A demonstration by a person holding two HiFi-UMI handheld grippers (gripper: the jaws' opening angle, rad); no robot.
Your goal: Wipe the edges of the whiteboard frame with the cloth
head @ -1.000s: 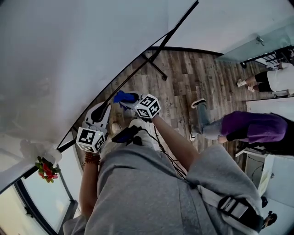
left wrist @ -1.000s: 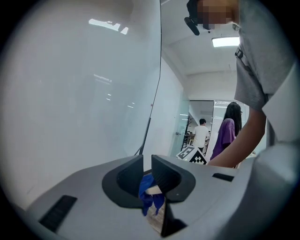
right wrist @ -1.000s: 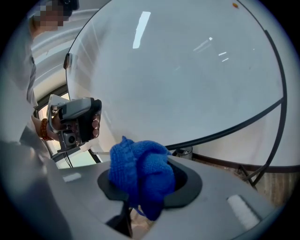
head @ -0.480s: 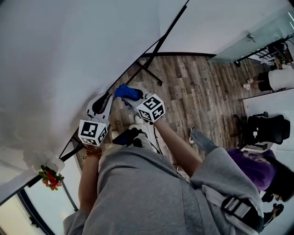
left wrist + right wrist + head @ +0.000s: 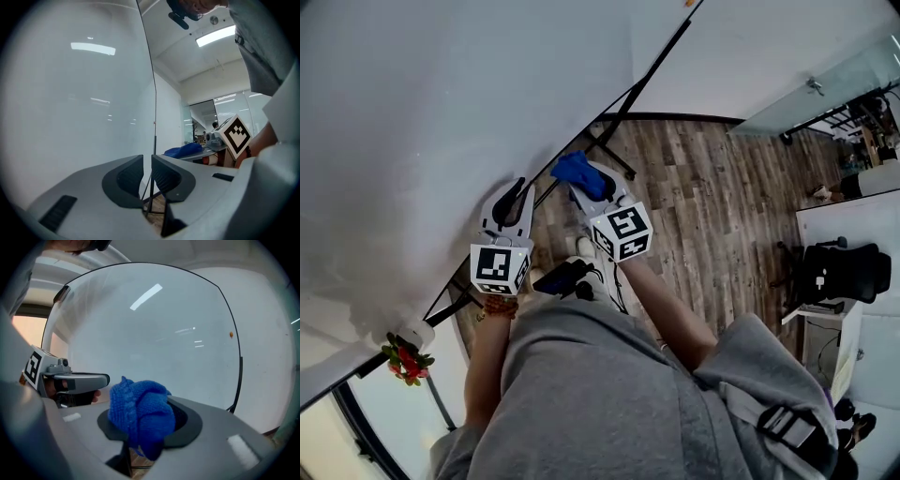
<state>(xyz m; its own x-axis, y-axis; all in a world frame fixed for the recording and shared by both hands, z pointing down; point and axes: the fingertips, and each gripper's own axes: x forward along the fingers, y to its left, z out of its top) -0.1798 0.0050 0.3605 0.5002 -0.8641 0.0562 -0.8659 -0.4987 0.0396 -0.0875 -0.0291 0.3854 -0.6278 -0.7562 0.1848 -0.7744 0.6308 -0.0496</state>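
The whiteboard fills the left of the head view, and its thin black frame (image 5: 649, 75) runs diagonally down to the left. My right gripper (image 5: 591, 187) is shut on a bunched blue knitted cloth (image 5: 578, 172), which sits at the frame's lower edge. The right gripper view shows the cloth (image 5: 140, 412) bulging out of the jaws, with the board's black frame (image 5: 240, 373) curving beyond. To the left, my left gripper (image 5: 517, 192) points at the board face, jaws together and nothing held. Its view shows its gripper (image 5: 146, 165), the frame edge (image 5: 154, 93) and the cloth (image 5: 183, 150).
The board's black stand leg (image 5: 614, 153) splays over the wood floor (image 5: 712, 197). A black office chair (image 5: 836, 272) and white desks stand at the right. A red flower ornament (image 5: 405, 362) hangs at the lower left. A dark device (image 5: 558, 277) hangs at the person's waist.
My right gripper has carried the cloth up and to the right along the frame. The left gripper shifted slightly right. The person in purple has left the view.
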